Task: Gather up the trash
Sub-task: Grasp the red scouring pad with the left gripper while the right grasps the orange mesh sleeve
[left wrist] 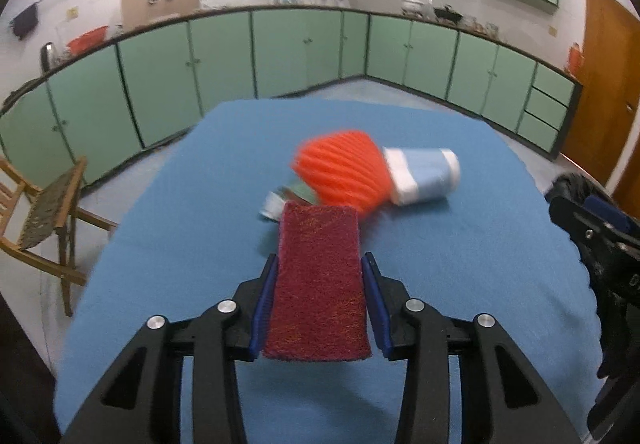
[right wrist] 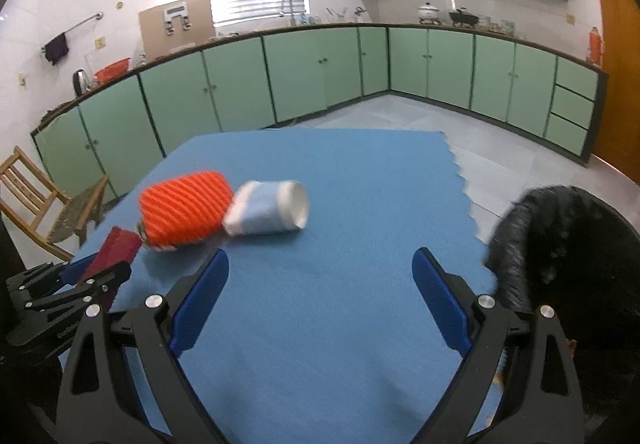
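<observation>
My left gripper [left wrist: 320, 264] is shut on a dark red scouring pad [left wrist: 318, 284], which sticks forward between the blue pads and hangs just above the blue tablecloth [left wrist: 480, 284]. Beyond it lie an orange ribbed object [left wrist: 344, 172], a blue-and-white paper cup [left wrist: 424, 176] on its side, and a small wrapper [left wrist: 276, 204] half under the orange one. In the right wrist view my right gripper [right wrist: 320, 264] stands open over bare cloth. The orange object [right wrist: 184, 208] and cup [right wrist: 268, 210] lie ahead of it to the left, with the left gripper [right wrist: 80, 284] and pad [right wrist: 118, 248] at the far left.
A black trash bag [right wrist: 560, 252] gapes at the table's right edge, close to my right gripper's right finger. A wooden chair [left wrist: 40, 212] stands left of the table. Green cabinets [right wrist: 304, 72] line the far walls beyond open floor.
</observation>
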### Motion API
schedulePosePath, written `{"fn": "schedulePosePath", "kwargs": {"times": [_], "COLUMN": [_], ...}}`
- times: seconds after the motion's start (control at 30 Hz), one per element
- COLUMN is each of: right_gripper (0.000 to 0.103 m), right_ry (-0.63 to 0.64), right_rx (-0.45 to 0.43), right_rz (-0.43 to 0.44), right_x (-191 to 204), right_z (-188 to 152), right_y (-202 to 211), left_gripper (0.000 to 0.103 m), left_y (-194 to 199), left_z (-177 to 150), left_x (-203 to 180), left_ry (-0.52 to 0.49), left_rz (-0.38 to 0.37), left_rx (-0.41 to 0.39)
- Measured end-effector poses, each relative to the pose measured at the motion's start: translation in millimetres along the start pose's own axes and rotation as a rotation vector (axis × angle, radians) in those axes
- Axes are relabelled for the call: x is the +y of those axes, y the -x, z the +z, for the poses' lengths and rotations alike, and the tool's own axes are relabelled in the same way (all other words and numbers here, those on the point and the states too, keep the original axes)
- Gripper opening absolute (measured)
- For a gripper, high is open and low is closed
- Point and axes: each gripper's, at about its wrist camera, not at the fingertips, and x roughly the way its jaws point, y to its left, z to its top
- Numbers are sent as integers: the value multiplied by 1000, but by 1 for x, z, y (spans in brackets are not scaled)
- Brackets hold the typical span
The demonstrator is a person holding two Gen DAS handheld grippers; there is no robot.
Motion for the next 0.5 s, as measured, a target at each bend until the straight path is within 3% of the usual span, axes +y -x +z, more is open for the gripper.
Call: {"fn": "schedulePosePath", "kwargs": {"times": [0.23,0.5], "right_gripper": [90,84], "right_ry": [48,89], "right_rx": [-4,43], "right_rz": [87,145], "right_x": [54,106], "right_z": [19,30], "right_y": [-25,-67], "left_gripper": [41,41], "left_y": [1,-10], "left_z": [15,25], "left_x": [40,67], "left_ry": [38,72], "left_rz": [89,115], "left_rx": [-30,-44]}}
